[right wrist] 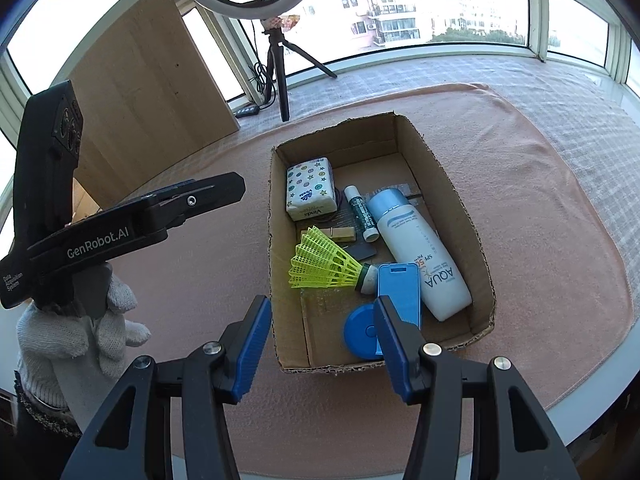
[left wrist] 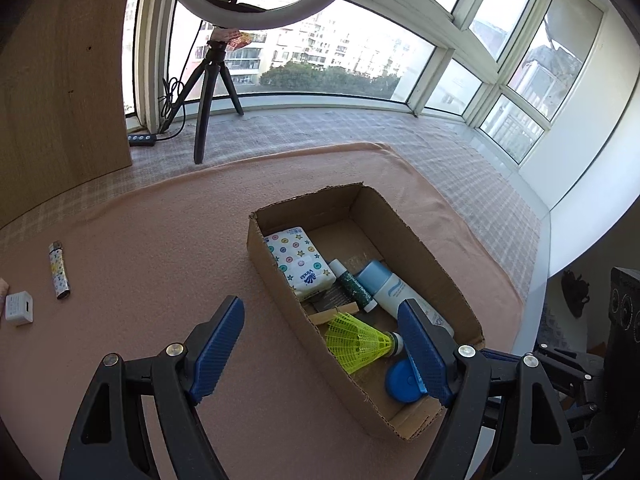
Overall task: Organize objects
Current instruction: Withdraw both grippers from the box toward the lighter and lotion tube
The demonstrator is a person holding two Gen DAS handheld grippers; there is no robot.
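Lighter (left wrist: 59,270): on the cloth (left wrist: 160,240) at 9 o'clock of the box (left wrist: 276,280); we judge it light, stiff, slick; take it across the middle.
Adapter (left wrist: 18,308): just beside it, compact, rigid.
Left gripper (left wrist: 324,354): spread, empty.
Right gripper (right wrist: 322,350): spread, empty.
Obstacles: we see none near the lighter; the shuttlecock (left wrist: 358,342) lies in the box.

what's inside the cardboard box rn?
In the cardboard box: tissue pack, green tube, sunscreen bottle, yellow shuttlecock, clothespin, blue case, blue round lid, partly hidden by the right gripper.
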